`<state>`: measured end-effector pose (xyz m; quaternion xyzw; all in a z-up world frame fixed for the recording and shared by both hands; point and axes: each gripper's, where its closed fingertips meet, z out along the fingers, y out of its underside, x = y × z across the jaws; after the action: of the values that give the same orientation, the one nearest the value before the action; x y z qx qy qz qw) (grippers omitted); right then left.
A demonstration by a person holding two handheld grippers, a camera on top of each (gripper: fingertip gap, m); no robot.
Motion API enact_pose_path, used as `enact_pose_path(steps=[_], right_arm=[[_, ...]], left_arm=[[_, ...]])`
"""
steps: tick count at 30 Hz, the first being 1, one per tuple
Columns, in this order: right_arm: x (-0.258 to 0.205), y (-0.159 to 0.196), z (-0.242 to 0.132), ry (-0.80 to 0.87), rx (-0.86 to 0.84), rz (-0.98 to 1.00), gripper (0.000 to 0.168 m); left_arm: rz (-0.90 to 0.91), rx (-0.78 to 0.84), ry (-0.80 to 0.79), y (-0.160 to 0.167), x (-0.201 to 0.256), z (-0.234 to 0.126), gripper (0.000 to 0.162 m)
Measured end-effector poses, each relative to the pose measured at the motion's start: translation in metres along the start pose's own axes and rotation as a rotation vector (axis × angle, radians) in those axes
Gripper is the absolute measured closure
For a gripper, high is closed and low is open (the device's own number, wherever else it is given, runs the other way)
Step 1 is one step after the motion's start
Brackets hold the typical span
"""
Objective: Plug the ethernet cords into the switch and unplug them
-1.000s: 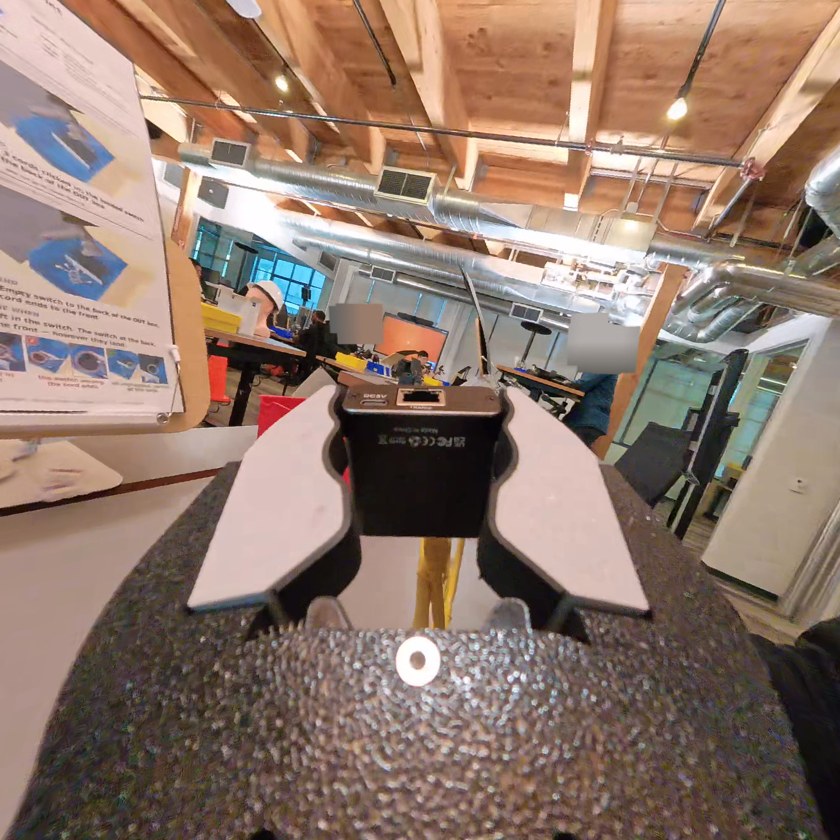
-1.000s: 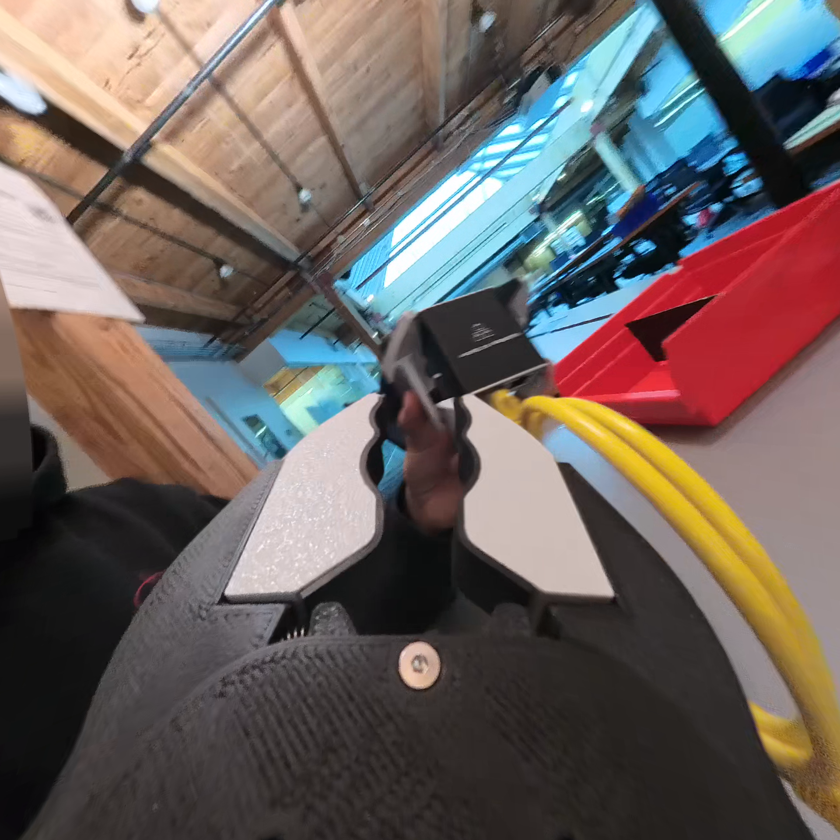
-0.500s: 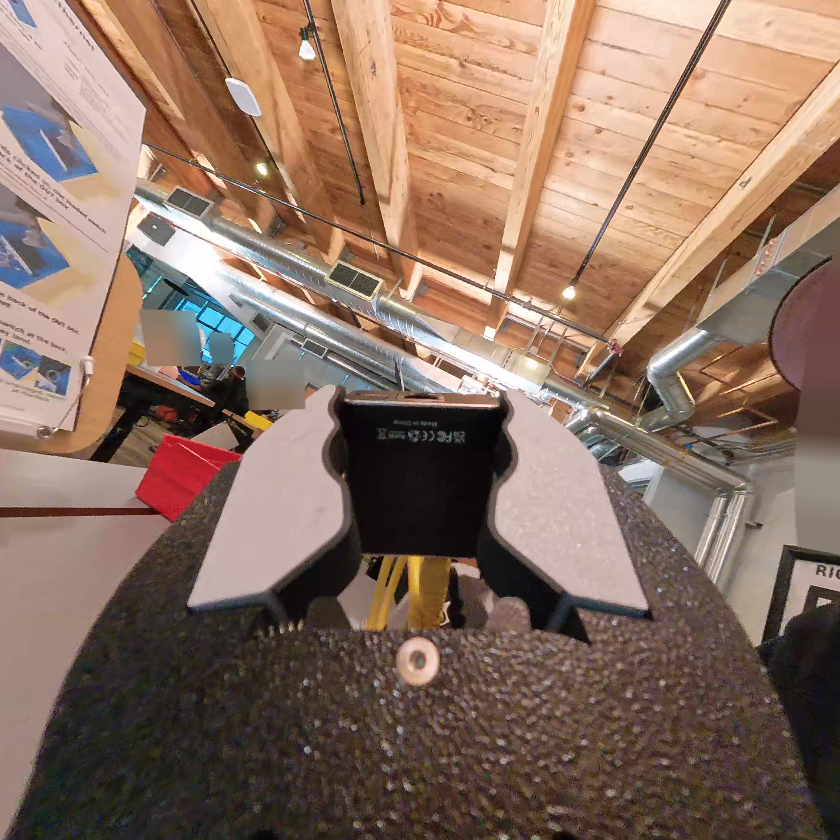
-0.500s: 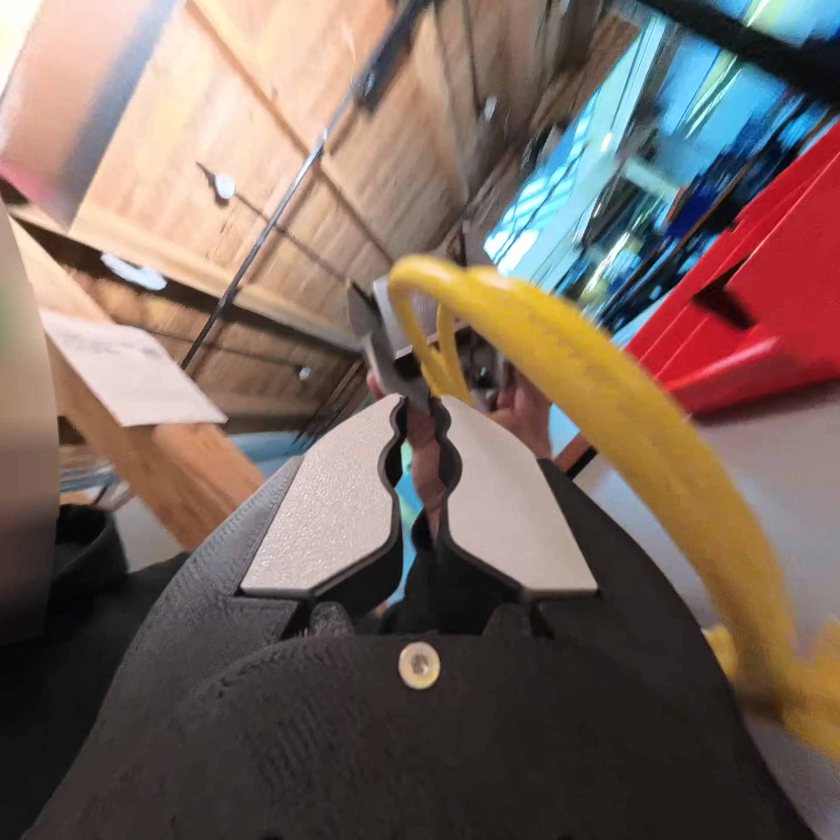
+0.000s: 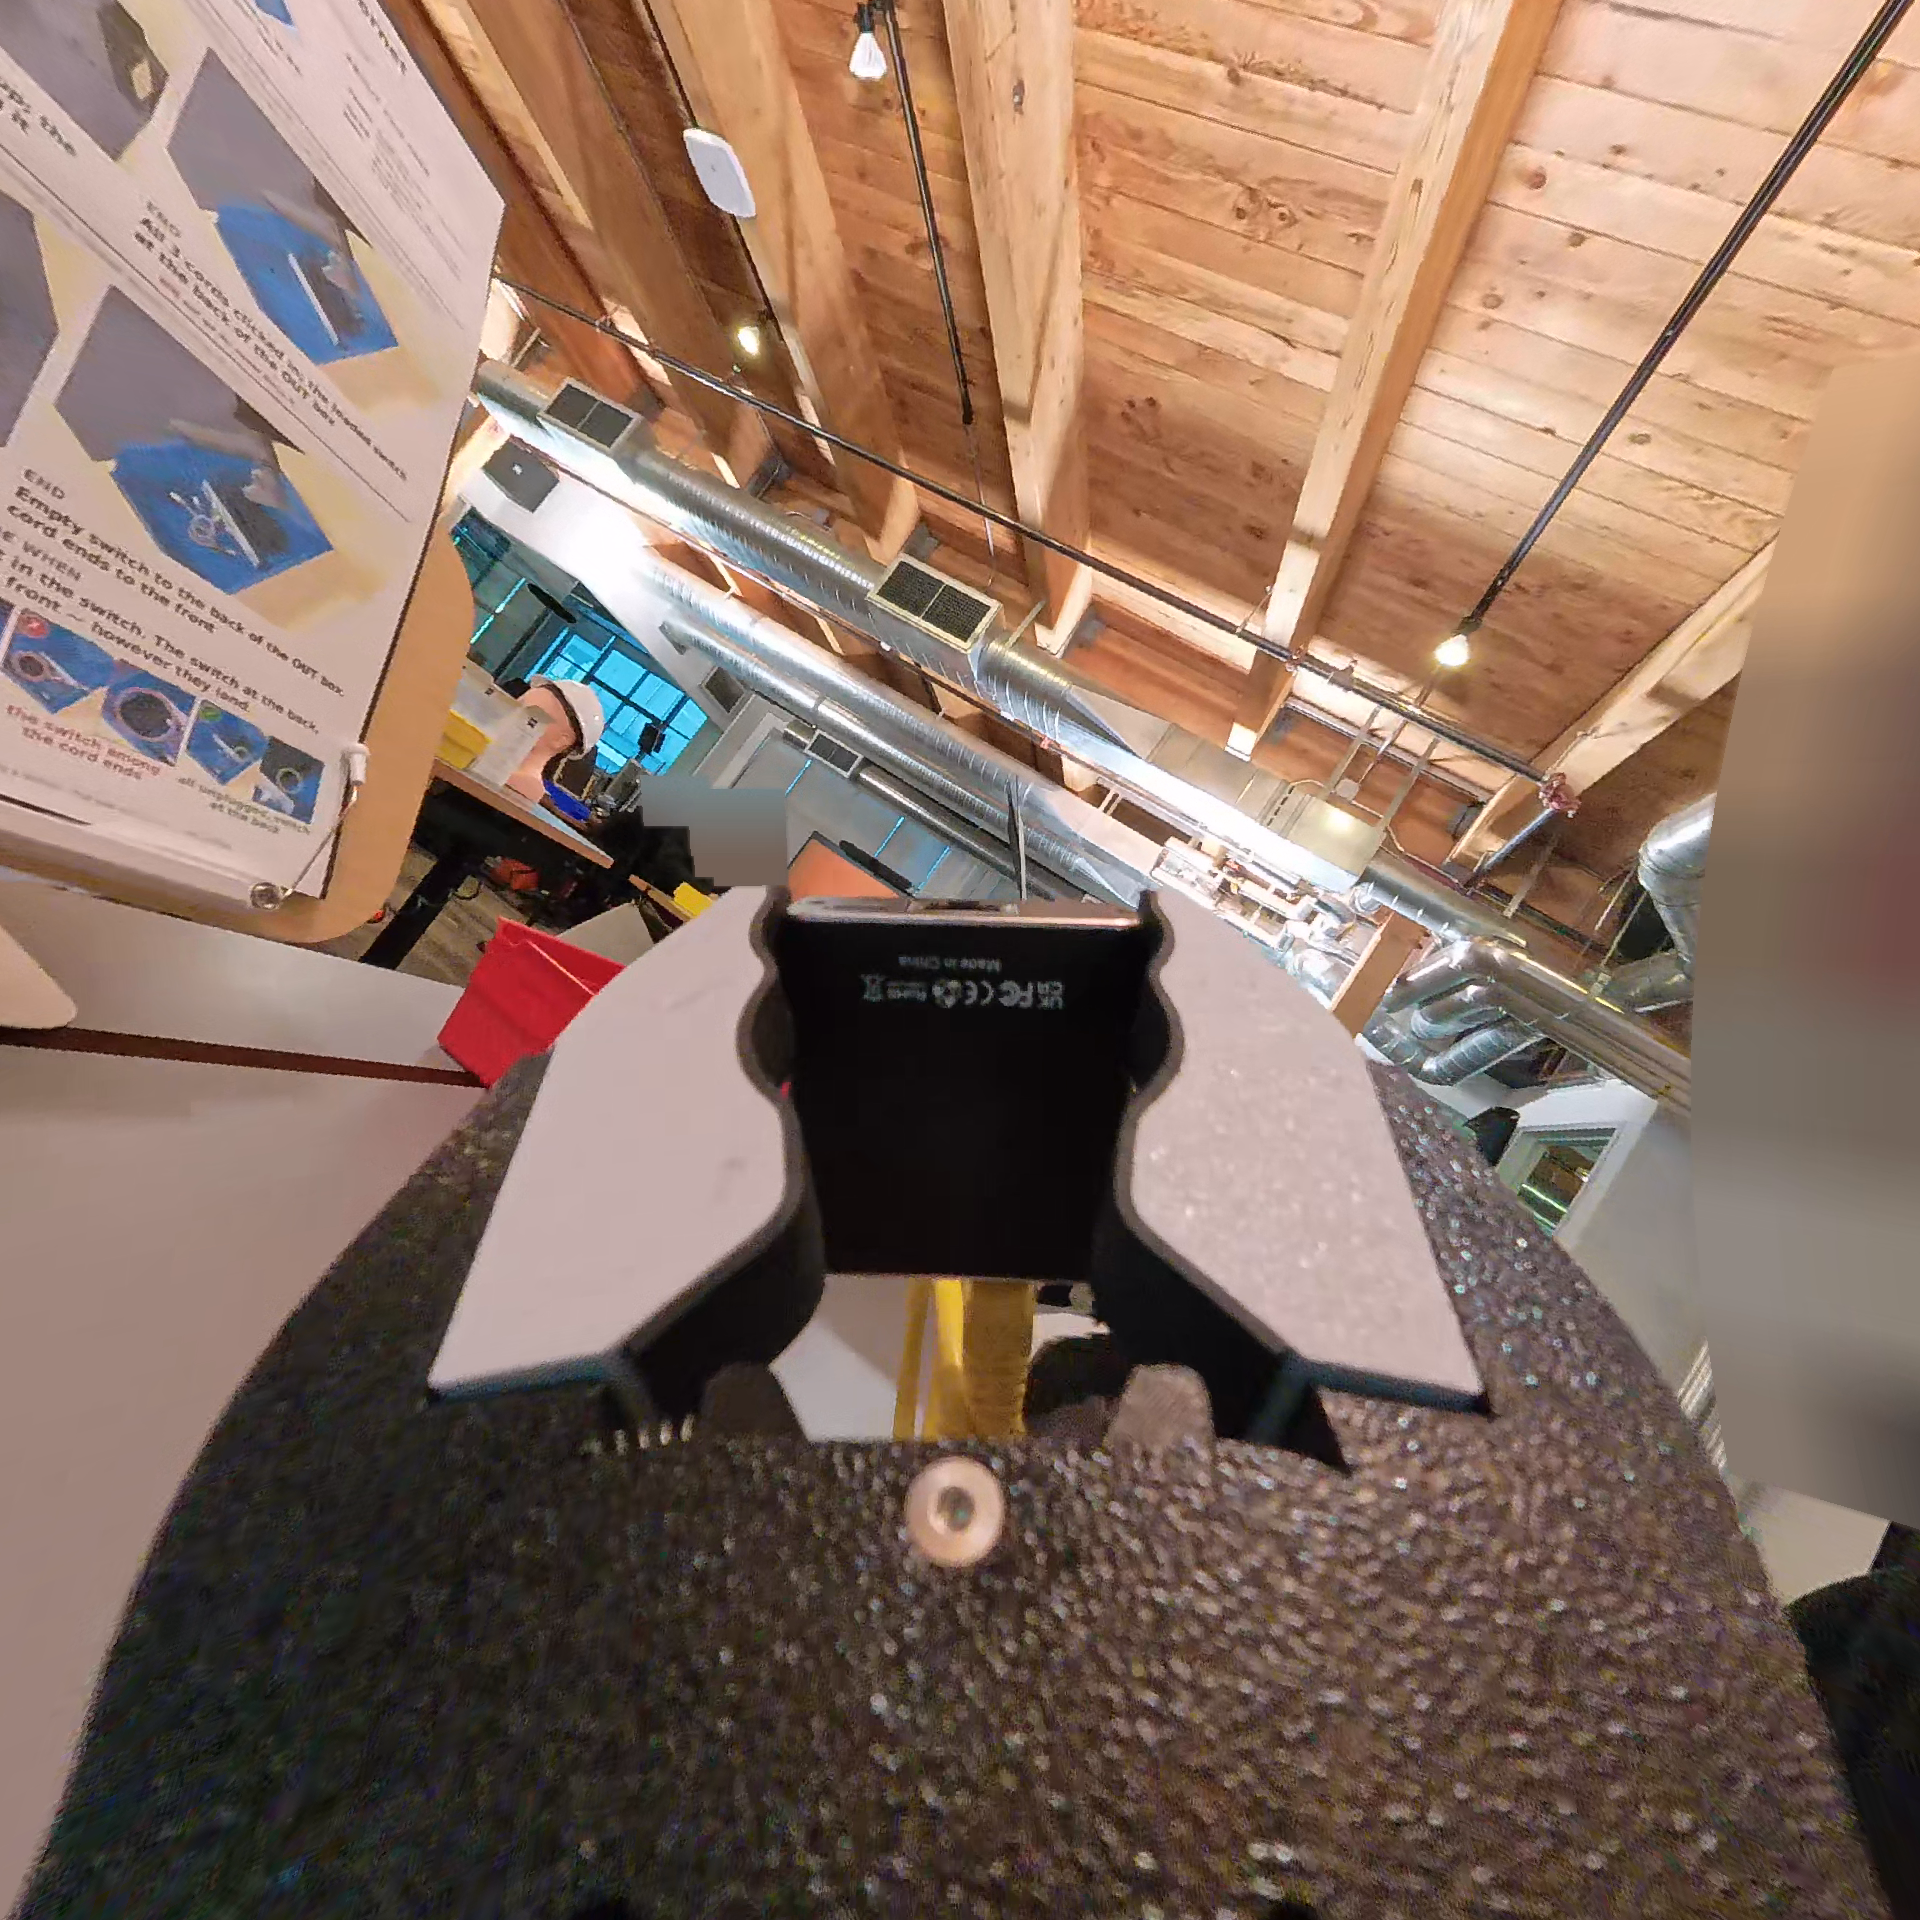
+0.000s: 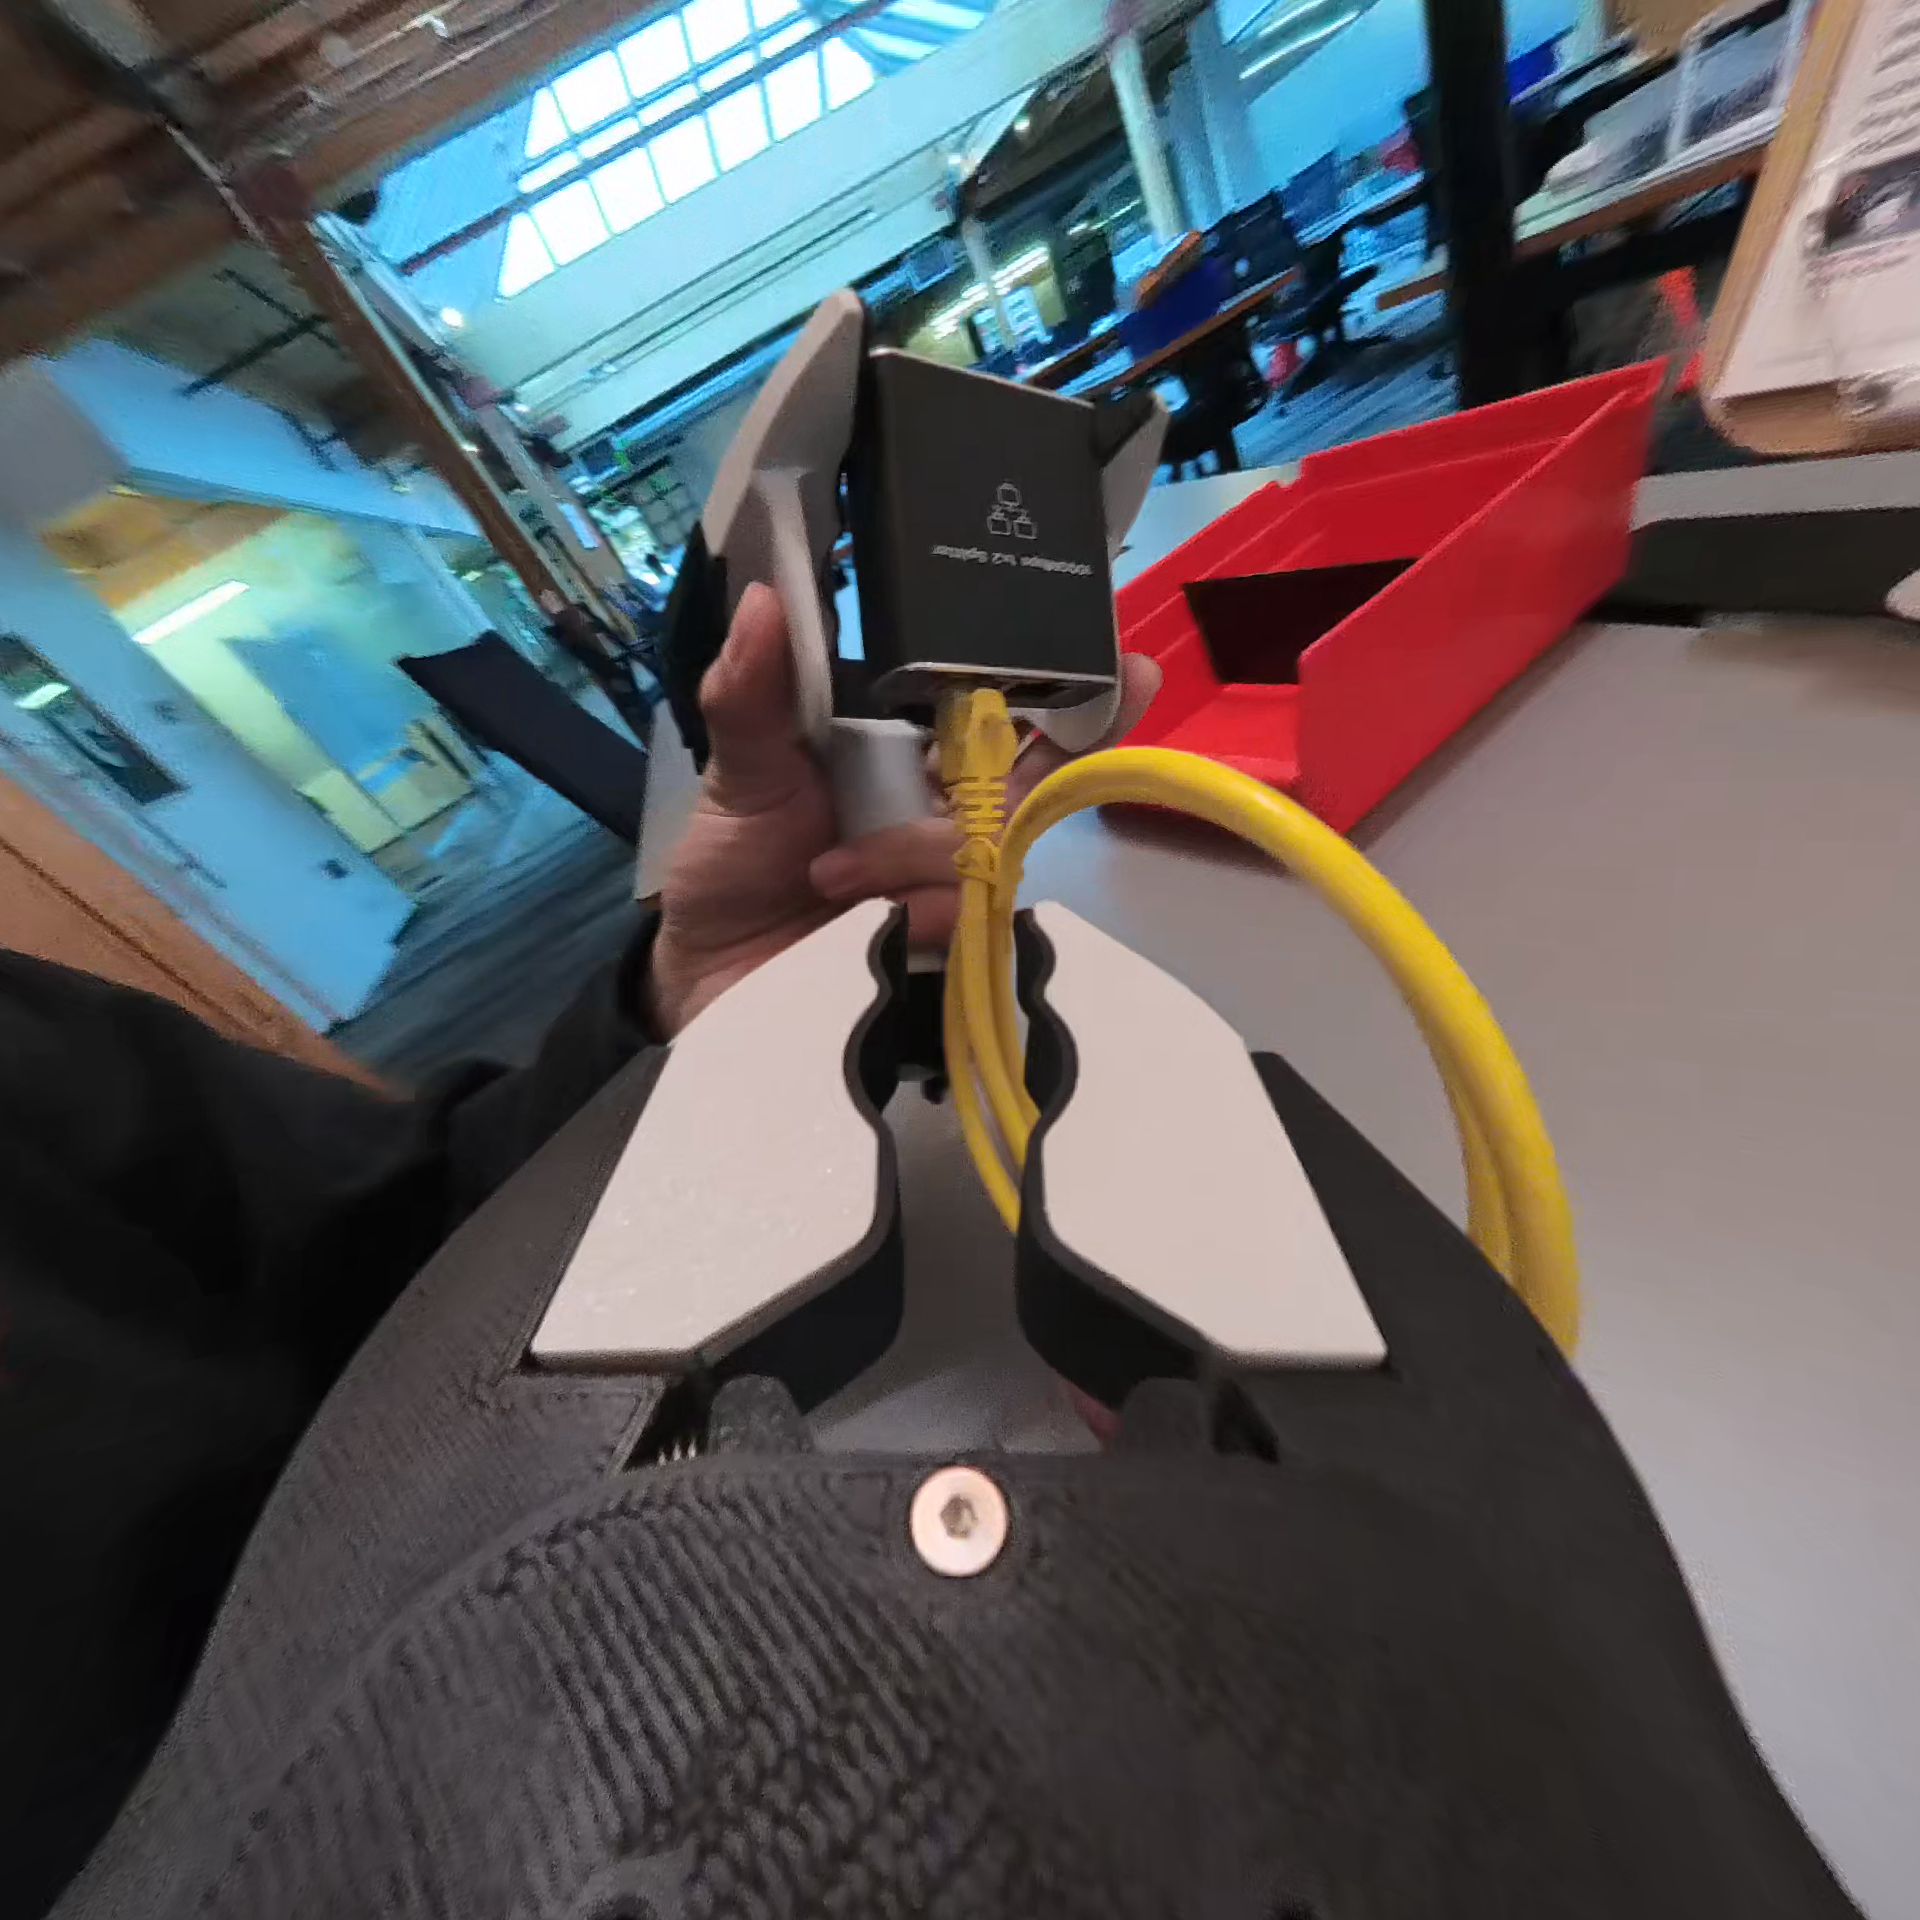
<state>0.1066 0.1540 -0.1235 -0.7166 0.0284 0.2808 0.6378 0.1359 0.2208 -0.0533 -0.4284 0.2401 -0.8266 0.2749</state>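
My left gripper (image 5: 956, 920) is shut on the black switch (image 5: 956, 1091) and holds it up off the table. Yellow ethernet cords (image 5: 966, 1351) hang below it. In the right wrist view the switch (image 6: 987, 520) sits between the left gripper's fingers (image 6: 779, 488), with its port side facing me. One yellow plug (image 6: 977, 738) is in a port. Its cord (image 6: 1403, 935) loops to the right and back. My right gripper (image 6: 961, 997) is just below the plug, jaws slightly apart. Two cord strands run through the gap against the right finger.
A red bin (image 6: 1455, 582) stands on the grey table (image 6: 1714, 935) behind the switch; it also shows in the left wrist view (image 5: 520, 997). An instruction poster on a wooden board (image 5: 208, 416) stands at the left. A hand (image 6: 748, 810) holds the left gripper.
The right gripper has swung round to face the switch's port side, and the cord now runs between its slightly wider jaws. The left gripper still holds the switch and has tilted a little.
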Motion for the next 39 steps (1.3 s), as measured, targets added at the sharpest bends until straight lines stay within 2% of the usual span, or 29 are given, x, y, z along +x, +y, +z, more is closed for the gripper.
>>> enact_pose_path(steps=[1,3,4,6,8,9,14,17,19,23,26,30,35,39], right_arm=[[0.002,0.003,0.001,0.015,-0.013,-0.012,0.147],[0.001,0.014,0.008,-0.014,-0.068,0.011,0.131],[-0.003,0.017,0.012,-0.052,-0.08,0.027,0.131],[-0.008,0.02,0.017,-0.069,-0.078,0.022,0.134],[-0.002,0.019,0.017,-0.01,-0.06,-0.049,0.152],[-0.001,0.016,0.016,-0.002,-0.041,-0.09,0.155],[-0.004,0.012,0.011,-0.015,-0.018,-0.197,0.155],[-0.002,0.006,0.005,-0.011,-0.012,-0.19,0.156],[0.003,-0.003,-0.004,-0.014,-0.006,-0.147,0.156],[0.011,-0.007,-0.019,0.031,-0.068,-0.219,0.156],[0.014,-0.006,-0.024,0.051,-0.122,-0.237,0.156],[0.02,-0.008,-0.032,0.149,-0.169,-0.347,0.156],[0.022,-0.008,-0.039,0.224,-0.253,-0.536,0.157],[0.021,-0.021,-0.046,0.242,-0.181,-0.612,0.157]], left_arm=[[-0.009,-0.004,0.006,0.002,0.001,0.001,0.099],[-0.03,-0.014,0.023,0.006,0.003,0.002,0.099],[-0.039,-0.026,0.029,0.01,0.003,0.003,0.099],[-0.055,-0.032,0.038,0.015,0.005,0.005,0.099],[-0.092,-0.03,0.071,0.016,0.009,0.006,0.099],[-0.105,-0.025,0.081,0.015,0.011,0.006,0.099],[-0.095,-0.031,0.116,0.014,0.018,0.007,0.099],[-0.109,-0.036,0.125,0.012,0.017,0.006,0.1],[-0.101,-0.084,0.12,0.015,0.015,0.006,0.1],[-0.015,-0.175,0.129,0.025,0.02,0.008,0.1],[-0.039,-0.236,0.13,0.031,0.017,0.008,0.1],[-0.055,-0.369,0.194,0.039,0.013,0.004,0.1],[0.03,-0.495,0.254,0.05,0.019,-0.006,0.099],[0.074,-0.55,0.279,0.06,0.025,-0.009,0.09]])
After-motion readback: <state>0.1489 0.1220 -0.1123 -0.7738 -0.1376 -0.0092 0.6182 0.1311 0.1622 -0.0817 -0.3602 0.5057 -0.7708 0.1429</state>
